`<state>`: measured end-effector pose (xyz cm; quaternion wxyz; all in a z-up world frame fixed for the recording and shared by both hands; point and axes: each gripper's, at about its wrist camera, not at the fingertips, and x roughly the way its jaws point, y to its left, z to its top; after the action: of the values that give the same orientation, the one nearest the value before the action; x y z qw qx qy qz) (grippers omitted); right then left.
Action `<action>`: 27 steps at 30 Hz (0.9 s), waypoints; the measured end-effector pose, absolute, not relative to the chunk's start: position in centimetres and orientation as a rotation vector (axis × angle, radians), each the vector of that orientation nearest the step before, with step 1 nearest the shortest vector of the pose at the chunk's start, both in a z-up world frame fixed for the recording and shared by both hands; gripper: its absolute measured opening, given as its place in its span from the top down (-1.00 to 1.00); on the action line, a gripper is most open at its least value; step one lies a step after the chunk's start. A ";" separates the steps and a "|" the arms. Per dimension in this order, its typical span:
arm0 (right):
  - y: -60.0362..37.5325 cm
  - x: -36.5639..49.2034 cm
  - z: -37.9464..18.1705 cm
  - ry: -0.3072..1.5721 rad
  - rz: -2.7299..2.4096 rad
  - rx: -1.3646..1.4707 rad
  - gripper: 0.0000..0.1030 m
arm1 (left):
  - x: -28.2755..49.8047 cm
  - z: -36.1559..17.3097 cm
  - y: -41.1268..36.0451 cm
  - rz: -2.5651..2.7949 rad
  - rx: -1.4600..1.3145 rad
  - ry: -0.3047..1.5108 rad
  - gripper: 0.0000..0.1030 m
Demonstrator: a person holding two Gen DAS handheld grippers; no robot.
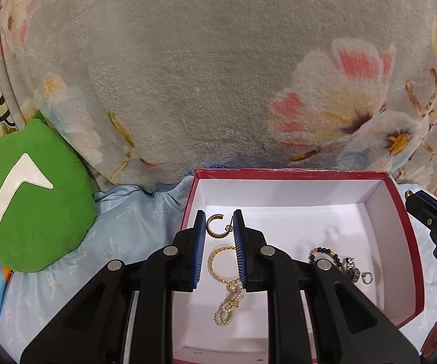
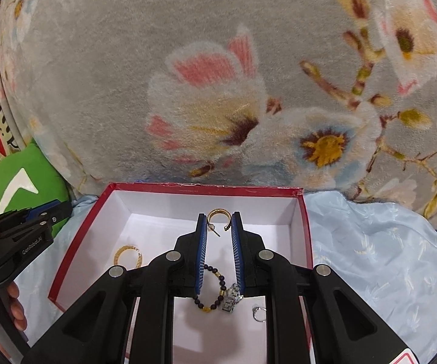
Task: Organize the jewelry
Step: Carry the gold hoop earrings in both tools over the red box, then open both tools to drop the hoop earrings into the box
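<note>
Red-sided cardboard box (image 1: 406, 242), white inside, is seen beneath both nearly closed, empty grippers. Left gripper (image 1: 219, 221) is framed over a gold hoop earring (image 1: 214, 226); right gripper (image 2: 218, 223) over another gold hoop (image 2: 218, 217).

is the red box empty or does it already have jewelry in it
Not empty. The open red box holds gold hoop earrings, a pearl strand, a dark bead bracelet and a small silver ring.
</note>
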<state>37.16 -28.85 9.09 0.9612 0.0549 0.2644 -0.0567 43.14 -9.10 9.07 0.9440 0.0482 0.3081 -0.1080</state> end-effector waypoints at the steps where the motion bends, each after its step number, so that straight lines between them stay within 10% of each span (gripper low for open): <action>1: -28.8 37.5 8.8 0.540 -0.116 0.110 0.71 | 43.4 8.9 -9.2 -0.217 0.100 0.630 0.65; 25: -30.1 41.4 4.9 0.601 -0.162 0.087 0.69 | 47.1 5.3 -10.1 -0.179 0.108 0.667 0.63; 27: -30.2 41.3 5.0 0.586 -0.173 0.092 0.63 | 47.1 5.2 -10.0 -0.162 0.098 0.655 0.27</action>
<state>41.33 -30.19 5.03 0.9527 0.0451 0.2882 -0.0853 47.13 -10.04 5.23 0.9425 0.0483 0.3210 -0.0796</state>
